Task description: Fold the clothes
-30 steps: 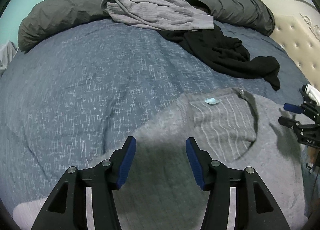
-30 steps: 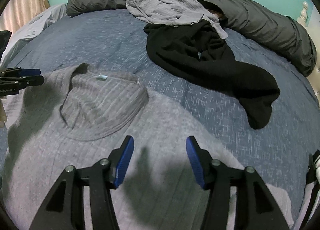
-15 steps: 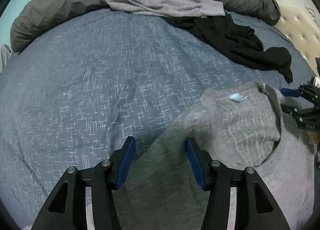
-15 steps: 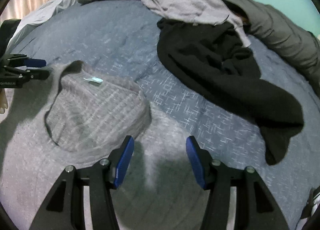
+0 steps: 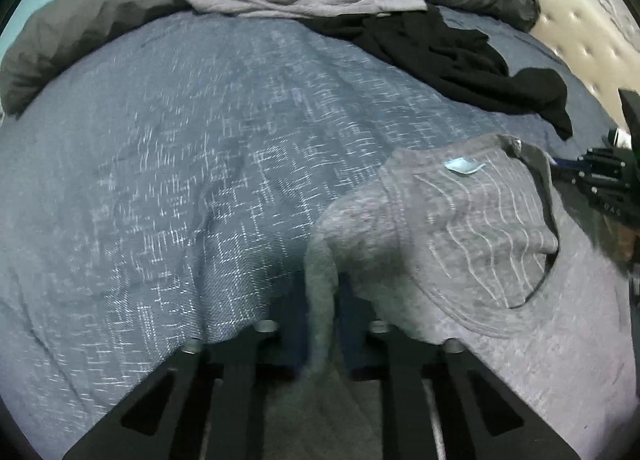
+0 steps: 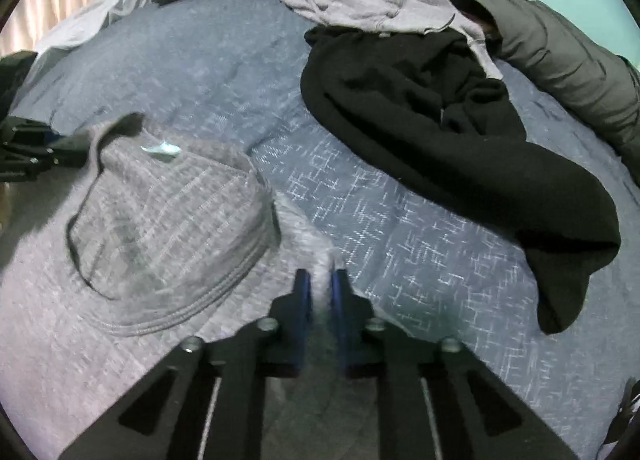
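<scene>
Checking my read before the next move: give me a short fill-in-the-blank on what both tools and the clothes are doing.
1. Both the left tool and right tool are shut on the ____ sweater.
2. The garment lying beside it on the bed is ____.
3. The pale tag sits inside the sweater's ____.

Missing words: grey; black; neckline

Legible text is almost absent. On the black frame of my right gripper (image 5: 608, 184), seen at the edge of my left wrist view, small pale characters are printed (they look like three letters, perhaps "DAS", but blur leaves them unreadable). The small pale-blue neck label (image 5: 464, 166) sewn inside the collar of the grey knitted sweater (image 5: 460, 236) carries no print I can make out; it shows again in my right wrist view (image 6: 160, 149), equally blank to the eye.
</scene>
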`<state>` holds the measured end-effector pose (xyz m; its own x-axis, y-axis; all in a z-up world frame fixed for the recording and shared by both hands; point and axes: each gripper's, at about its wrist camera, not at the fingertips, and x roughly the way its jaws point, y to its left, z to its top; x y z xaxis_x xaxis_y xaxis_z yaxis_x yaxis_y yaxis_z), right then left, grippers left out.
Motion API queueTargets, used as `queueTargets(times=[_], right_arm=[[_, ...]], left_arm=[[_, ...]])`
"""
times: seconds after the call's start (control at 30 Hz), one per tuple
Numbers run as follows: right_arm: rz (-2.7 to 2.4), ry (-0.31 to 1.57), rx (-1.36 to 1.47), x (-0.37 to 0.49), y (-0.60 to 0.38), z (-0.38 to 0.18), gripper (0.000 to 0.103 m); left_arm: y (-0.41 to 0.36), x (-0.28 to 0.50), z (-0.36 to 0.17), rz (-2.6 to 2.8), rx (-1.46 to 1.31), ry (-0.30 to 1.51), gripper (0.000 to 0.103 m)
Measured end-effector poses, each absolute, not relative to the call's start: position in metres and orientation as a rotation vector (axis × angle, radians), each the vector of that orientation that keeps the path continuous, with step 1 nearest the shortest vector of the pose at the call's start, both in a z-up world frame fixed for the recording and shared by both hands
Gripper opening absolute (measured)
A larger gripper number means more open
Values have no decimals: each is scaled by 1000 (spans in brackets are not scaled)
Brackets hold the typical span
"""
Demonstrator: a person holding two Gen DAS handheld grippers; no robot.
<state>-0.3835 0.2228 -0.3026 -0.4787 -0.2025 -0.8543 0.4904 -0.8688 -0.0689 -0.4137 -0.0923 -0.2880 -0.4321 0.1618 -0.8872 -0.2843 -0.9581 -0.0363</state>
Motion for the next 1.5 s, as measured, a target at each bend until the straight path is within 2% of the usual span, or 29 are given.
queueTargets(times=[0.27,0.4,0.63,0.8,1.1,1.27,1.33,1.37,1.4,1.43,1.47,1.5], right_arm=[[-2483,448,1132,-369,229,-256,4],[-2541,439,1079,-380,232,-228,4],[-2651,390,1051,-414,244,-198,4],[-2688,412,1079,-447,243,-200,4],[-2660,386,1212,-486,241,-256,4],[-2630,337,1272,-496,242,-285,6],[-2631,304,1265,-497,244,-287,10],[-2642,285,1252,-495,245,-283,16],[-2654,259,1237,-491,249,-279,21],[-2666,233,1222,-488,252,-275,32],[-2681,211,1204,-483,255,-270,45],[-2702,195,1182,-477,259,-264,51]], left_arm=[[-95,-416,-235,2579,-1410,194,8],[-94,-431,-209,2626,-1368,129,8],[-88,-476,-190,2673,-1334,106,8],[-84,-508,-205,2678,-1361,116,8],[-77,-541,-277,2632,-1492,99,9],[-80,-544,-300,2622,-1509,53,14],[-85,-543,-295,2624,-1499,-13,22],[-91,-541,-288,2631,-1482,-77,25],[-96,-538,-280,2641,-1462,-130,36],[-101,-535,-272,2655,-1439,-162,49],[-105,-531,-264,2672,-1417,-188,53],[-110,-525,-254,2695,-1398,-207,56]])
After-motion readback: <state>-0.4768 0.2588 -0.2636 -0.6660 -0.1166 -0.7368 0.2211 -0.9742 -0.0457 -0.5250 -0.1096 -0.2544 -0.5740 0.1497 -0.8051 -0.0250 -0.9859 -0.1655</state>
